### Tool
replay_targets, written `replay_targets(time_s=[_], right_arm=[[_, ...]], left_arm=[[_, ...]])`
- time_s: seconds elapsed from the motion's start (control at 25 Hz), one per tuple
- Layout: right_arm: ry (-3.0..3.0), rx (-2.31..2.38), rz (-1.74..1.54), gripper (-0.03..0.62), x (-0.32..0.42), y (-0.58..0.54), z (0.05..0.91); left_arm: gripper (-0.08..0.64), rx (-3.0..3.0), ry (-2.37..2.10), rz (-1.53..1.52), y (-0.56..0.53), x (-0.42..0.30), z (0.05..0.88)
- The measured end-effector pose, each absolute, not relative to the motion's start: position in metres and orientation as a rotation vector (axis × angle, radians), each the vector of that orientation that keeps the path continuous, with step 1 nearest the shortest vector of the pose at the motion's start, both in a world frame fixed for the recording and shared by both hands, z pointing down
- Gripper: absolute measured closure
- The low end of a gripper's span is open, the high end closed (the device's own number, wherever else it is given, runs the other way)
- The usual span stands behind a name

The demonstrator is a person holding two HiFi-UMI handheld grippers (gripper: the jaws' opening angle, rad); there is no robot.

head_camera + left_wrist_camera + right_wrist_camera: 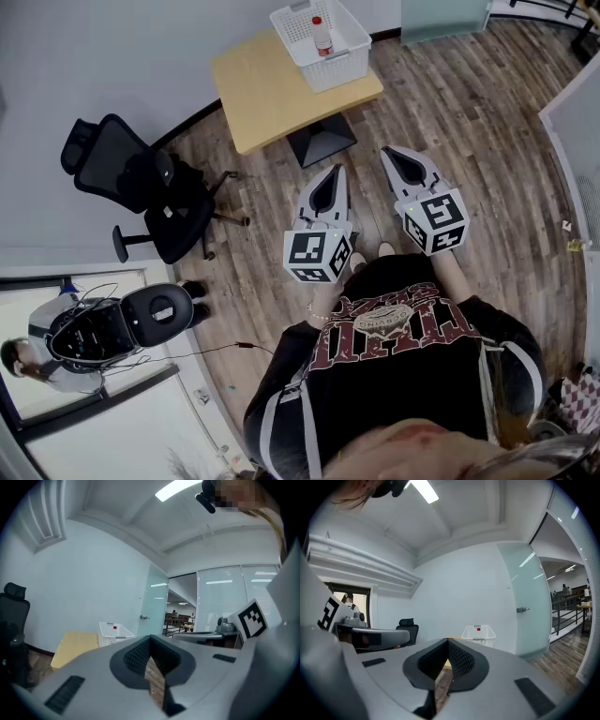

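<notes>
Fingers closed, empty, on left gripper [338, 171] and right gripper [385, 152], white basket [345, 58] well ahead on table [262, 94]

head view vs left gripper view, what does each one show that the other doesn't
Only the head view: the left gripper and right gripper seen from above, side by side, the person's black shirt, and the table's dark base. Only the left gripper view: the ceiling light, the frosted glass door and a hall beyond it. Both: the yellow table, the white basket and the black office chair.
</notes>
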State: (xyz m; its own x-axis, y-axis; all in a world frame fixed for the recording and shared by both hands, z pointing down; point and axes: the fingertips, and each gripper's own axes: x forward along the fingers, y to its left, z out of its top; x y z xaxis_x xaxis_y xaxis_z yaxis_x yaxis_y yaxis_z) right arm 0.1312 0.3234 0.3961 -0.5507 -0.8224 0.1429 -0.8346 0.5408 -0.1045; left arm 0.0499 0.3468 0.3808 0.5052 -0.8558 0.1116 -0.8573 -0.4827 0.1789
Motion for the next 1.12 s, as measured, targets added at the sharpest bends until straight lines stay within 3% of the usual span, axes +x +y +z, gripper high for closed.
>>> replay_targets(time_s=[1.12], right_arm=[[-2.738, 1.339, 0.235, 0.574, 0.15, 0.291, 0.39]], left_arm=[[0.512, 2.463, -1.6, 0.009, 0.317, 0.064, 0.375]])
